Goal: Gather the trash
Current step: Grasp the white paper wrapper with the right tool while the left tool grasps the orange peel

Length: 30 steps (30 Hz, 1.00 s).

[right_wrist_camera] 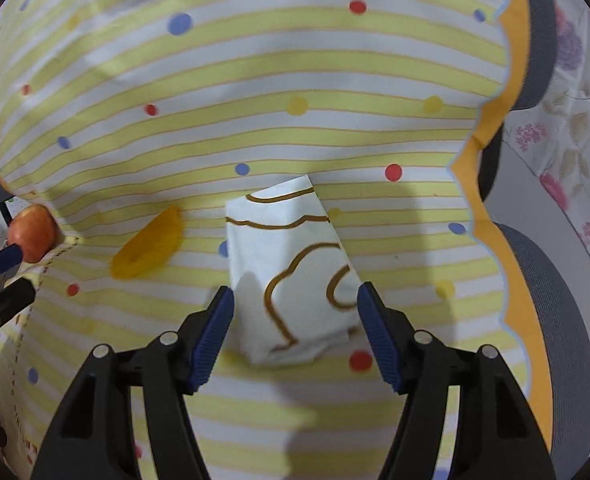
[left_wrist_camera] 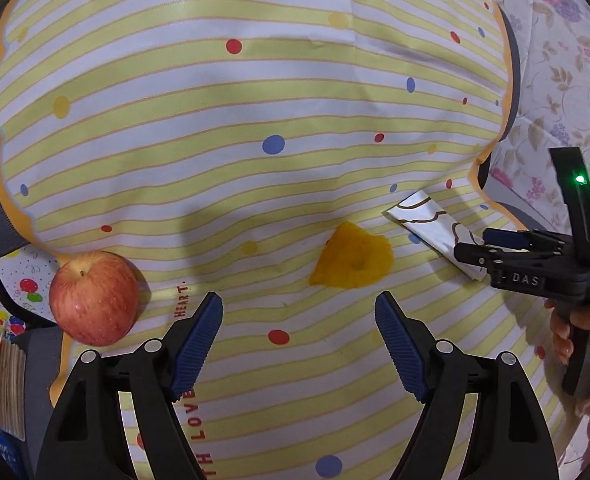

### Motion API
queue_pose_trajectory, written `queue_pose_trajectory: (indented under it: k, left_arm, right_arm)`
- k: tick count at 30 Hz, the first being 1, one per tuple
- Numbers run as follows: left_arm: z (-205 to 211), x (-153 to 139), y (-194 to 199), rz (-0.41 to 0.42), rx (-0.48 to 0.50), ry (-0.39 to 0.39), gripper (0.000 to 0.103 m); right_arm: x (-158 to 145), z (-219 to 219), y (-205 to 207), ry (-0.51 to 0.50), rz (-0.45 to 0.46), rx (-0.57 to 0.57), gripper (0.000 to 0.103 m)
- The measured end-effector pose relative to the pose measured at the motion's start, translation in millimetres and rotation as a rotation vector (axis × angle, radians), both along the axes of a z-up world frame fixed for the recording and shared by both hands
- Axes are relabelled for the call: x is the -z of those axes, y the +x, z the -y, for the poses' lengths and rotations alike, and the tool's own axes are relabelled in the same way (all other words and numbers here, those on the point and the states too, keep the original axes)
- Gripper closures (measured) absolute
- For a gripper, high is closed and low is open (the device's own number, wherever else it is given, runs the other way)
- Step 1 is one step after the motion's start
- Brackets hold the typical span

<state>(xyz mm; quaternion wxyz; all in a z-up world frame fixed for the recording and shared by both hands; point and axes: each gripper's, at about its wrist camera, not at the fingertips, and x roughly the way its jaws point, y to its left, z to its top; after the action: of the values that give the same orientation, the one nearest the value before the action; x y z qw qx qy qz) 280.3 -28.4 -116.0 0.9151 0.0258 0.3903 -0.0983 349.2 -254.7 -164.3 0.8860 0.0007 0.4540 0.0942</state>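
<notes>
An orange peel [left_wrist_camera: 353, 260] lies on the striped tablecloth [left_wrist_camera: 215, 120], just ahead of my left gripper [left_wrist_camera: 299, 300], which is open with nothing between its blue pads. A folded white wrapper with brown lines [right_wrist_camera: 295, 264] lies under my right gripper [right_wrist_camera: 295, 290]. Its jaws are open and straddle the wrapper's near end, with the pads close to its edges. From the left wrist, the right gripper [left_wrist_camera: 475, 244] hovers at the wrapper [left_wrist_camera: 435, 232]. The peel [right_wrist_camera: 147, 248] lies left of the wrapper. The left gripper [right_wrist_camera: 11, 276] shows at the far left edge of the right wrist view.
A red apple [left_wrist_camera: 95, 298] sits at the cloth's left edge [right_wrist_camera: 33, 238]. The scalloped orange border [right_wrist_camera: 491, 120] marks the table's right edge, with a grey chair [right_wrist_camera: 551, 300] and floral fabric [left_wrist_camera: 567, 80] beyond. A hand [left_wrist_camera: 583, 328] holds the right gripper.
</notes>
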Motion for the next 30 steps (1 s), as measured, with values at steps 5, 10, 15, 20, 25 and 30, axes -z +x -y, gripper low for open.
queue_pose_trajectory:
  k: [5, 10, 15, 20, 25, 30]
  left_arm:
    - [3.1, 5.2, 3.7, -0.024, 0.007, 0.006, 0.024]
    - [10.0, 9.6, 3.3, -0.036, 0.025, 0.023, 0.024]
    - [17.2, 15.7, 9.2, -0.063, 0.034, 0.027, 0.024]
    - [32.0, 20.5, 25.9, -0.089, 0.063, 0.018, 0.027]
    - [40.6, 29.5, 59.9, -0.156, 0.086, -0.014, 0.045]
    - [39.4, 39.3, 85.3, -0.219, 0.115, -0.041, 0.047]
  right_arm:
    - [9.9, -11.8, -7.5, -0.068, -0.032, -0.051, 0.041]
    - [7.0, -16.9, -28.7, -0.054, -0.02, -0.078, 0.08]
    - [-7.3, -6.7, -51.4, -0.01, 0.022, -0.035, 0.098]
    - [-36.7, 14.6, -77.6, 0.081, 0.105, 0.055, 0.098]
    - [-49.1, 24.9, -91.2, 0.138, 0.137, 0.086, 0.098]
    - [-52.8, 25.9, -97.9, 0.157, 0.145, 0.07, 0.098]
